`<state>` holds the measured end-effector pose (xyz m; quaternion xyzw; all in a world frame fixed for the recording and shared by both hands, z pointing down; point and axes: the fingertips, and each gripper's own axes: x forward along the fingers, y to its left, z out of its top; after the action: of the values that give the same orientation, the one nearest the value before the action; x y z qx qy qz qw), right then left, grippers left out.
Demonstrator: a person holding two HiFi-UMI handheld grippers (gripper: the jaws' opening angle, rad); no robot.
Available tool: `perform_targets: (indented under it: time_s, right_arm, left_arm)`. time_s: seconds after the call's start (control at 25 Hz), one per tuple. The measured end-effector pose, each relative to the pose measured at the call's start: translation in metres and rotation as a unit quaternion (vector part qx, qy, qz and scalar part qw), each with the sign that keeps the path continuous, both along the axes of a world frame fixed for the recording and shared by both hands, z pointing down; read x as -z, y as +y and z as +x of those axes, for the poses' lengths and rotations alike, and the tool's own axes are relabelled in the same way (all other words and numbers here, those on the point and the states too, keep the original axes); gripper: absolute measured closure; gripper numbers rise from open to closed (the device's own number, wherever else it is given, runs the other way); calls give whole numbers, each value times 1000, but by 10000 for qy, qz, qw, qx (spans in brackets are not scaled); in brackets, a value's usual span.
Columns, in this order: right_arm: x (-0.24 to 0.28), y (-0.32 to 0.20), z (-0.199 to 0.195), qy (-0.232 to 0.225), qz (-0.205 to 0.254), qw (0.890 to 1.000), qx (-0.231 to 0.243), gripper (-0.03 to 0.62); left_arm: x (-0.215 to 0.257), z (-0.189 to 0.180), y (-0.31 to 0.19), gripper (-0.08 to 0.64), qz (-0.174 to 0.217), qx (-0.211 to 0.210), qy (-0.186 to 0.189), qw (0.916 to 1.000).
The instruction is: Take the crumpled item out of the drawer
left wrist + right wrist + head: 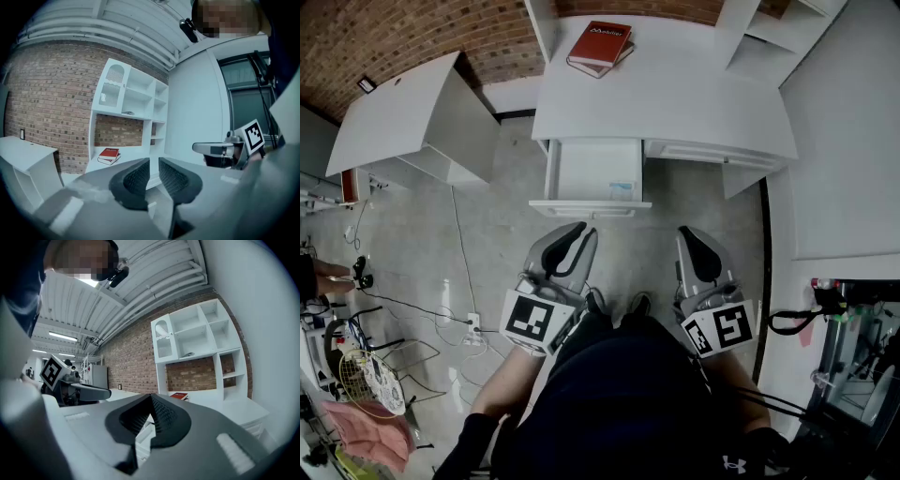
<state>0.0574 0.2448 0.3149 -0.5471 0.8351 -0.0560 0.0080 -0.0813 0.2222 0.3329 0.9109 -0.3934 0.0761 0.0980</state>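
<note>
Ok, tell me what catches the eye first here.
The open drawer under the white desk, with a small crumpled item in its front right corner. Then the red books at the desk's back, and the left gripper and right gripper held side by side before the drawer.

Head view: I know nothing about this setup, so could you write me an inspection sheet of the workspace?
Surface: white desk, its drawer pulled open.
Job's things: small pale item inside the drawer near its front; too small to tell more.
Clutter: red books on the desk.
Grippers: left gripper jaws slightly apart, empty; right gripper jaws together, empty.
Cables: loose cables on the floor.
Surroundings: brick wall, second white table.
</note>
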Motion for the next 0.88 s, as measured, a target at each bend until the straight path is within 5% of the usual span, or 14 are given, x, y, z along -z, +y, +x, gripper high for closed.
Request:
perform_targets:
  time_s: [0.88]
  right_arm:
    - [-3,4,63,-303,108,9994,129,589]
  left_arm:
    - [9,41,2,494,289,360,-269,9986]
